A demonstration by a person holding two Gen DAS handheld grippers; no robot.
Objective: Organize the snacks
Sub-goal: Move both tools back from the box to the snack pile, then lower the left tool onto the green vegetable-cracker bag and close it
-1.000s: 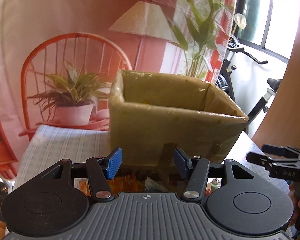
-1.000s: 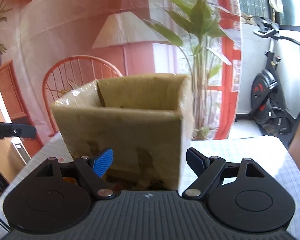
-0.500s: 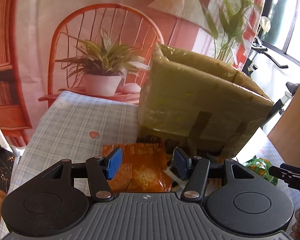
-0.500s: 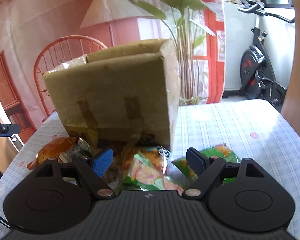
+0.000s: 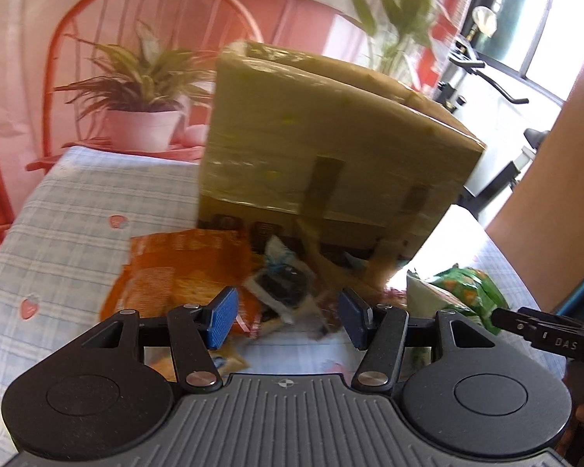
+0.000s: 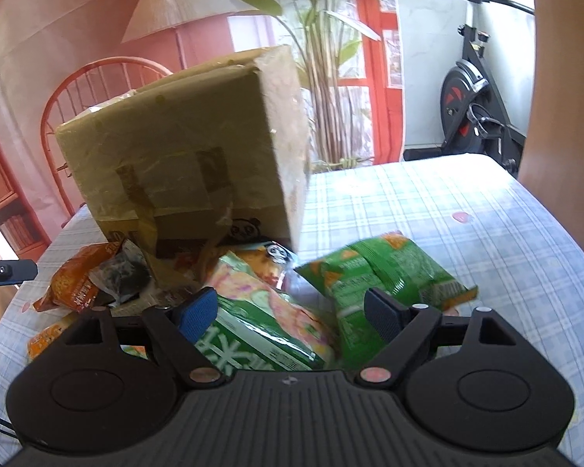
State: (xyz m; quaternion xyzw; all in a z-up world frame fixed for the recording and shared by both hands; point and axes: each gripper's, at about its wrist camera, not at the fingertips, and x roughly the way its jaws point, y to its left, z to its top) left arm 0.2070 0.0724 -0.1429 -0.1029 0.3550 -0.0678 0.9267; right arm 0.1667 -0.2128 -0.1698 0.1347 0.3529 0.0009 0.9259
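Observation:
A taped cardboard box (image 5: 331,136) (image 6: 183,128) stands on the checked tablecloth, and snack packets lie in a heap at its front. My left gripper (image 5: 288,311) hovers open over an orange packet (image 5: 175,268) and a small dark packet (image 5: 280,284), with nothing pressed between its pads. The jaws of my right gripper (image 6: 290,311) are opening above a pink-and-green packet (image 6: 261,311); a green chip bag (image 6: 377,272) lies just to its right. Neither one touches its pads. The orange packet (image 6: 74,284) shows at the left of the right wrist view.
The tablecloth (image 6: 467,210) stretches bare to the right of the box. An exercise bike (image 6: 475,89) stands beyond the table's far edge. A printed backdrop (image 5: 144,19) with a chair and plants hangs behind. The other gripper's tip (image 5: 541,334) juts in at the right.
Both grippers have sunk and tipped down toward the table. The box's open top has left view and the snack packets in front of it have come in. The right jaws stand slightly wider.

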